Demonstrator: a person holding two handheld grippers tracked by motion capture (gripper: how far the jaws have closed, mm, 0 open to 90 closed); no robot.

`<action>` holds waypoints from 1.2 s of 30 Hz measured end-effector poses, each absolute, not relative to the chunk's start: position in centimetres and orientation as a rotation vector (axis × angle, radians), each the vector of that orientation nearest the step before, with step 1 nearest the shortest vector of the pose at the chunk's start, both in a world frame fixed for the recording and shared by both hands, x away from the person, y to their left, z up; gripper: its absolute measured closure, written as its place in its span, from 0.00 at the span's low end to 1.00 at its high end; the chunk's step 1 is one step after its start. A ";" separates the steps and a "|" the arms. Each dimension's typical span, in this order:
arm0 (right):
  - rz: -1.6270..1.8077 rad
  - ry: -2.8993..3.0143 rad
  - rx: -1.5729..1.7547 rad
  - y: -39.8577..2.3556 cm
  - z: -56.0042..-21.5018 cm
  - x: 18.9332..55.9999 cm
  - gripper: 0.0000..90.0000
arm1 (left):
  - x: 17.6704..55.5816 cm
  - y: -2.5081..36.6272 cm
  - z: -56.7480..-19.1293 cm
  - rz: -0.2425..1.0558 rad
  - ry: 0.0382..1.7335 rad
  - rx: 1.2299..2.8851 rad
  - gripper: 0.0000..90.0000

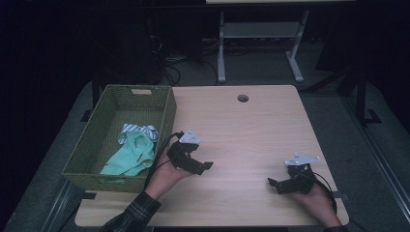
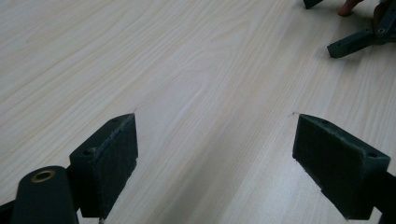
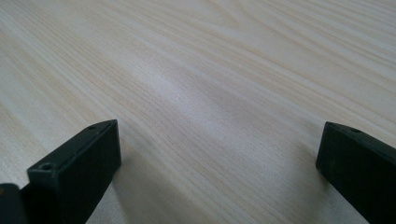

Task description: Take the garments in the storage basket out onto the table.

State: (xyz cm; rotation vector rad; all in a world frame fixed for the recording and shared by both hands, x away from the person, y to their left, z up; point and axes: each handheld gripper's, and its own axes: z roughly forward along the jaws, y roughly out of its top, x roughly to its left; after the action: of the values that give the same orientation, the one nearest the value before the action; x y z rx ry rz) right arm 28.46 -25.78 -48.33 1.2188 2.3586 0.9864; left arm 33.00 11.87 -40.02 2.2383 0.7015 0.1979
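Observation:
My left gripper (image 1: 205,167) rests low over the wooden table (image 1: 251,125), just right of a green woven basket (image 1: 167,113). In the left gripper view its jaws stand wide apart around bare wood, the left gripper (image 2: 215,154) open and empty. My right gripper (image 1: 273,184) sits near the table's front right, pointing left. The right gripper (image 3: 219,163) is open too, with nothing but tabletop between its jaws. Inside the basket lie a mint green garment (image 1: 133,157) and a striped cloth (image 1: 140,130). The right gripper's fingers (image 2: 355,43) appear at the top right of the left gripper view.
A round cable hole (image 1: 242,98) sits near the table's far edge. Behind the table stand a white desk frame (image 1: 222,53) and tangled cables (image 1: 169,63) on the dark floor. Bare wood lies between the two grippers.

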 end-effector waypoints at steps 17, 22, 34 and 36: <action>0.988 2.358 1.212 -25.8 -48.3 28.5 0.00 | 33.3 12.1 -38.4 0.192 0.680 2.231 0.15; 0.987 2.358 1.212 -25.8 -48.3 28.5 0.00 | 33.5 12.3 -38.2 0.193 0.675 2.238 0.15; 0.987 2.358 1.212 -25.8 -48.3 28.5 0.00 | 33.7 12.7 -37.6 0.185 0.658 2.239 0.15; 0.987 2.358 1.212 -25.8 -48.3 28.5 0.00 | 33.7 12.7 -37.6 0.176 0.673 2.229 0.15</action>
State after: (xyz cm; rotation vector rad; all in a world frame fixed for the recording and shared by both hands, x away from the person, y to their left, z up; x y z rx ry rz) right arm 28.50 -25.80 -48.34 1.2117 2.3580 0.9874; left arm 33.70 12.69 -37.55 2.2290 0.6726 0.1763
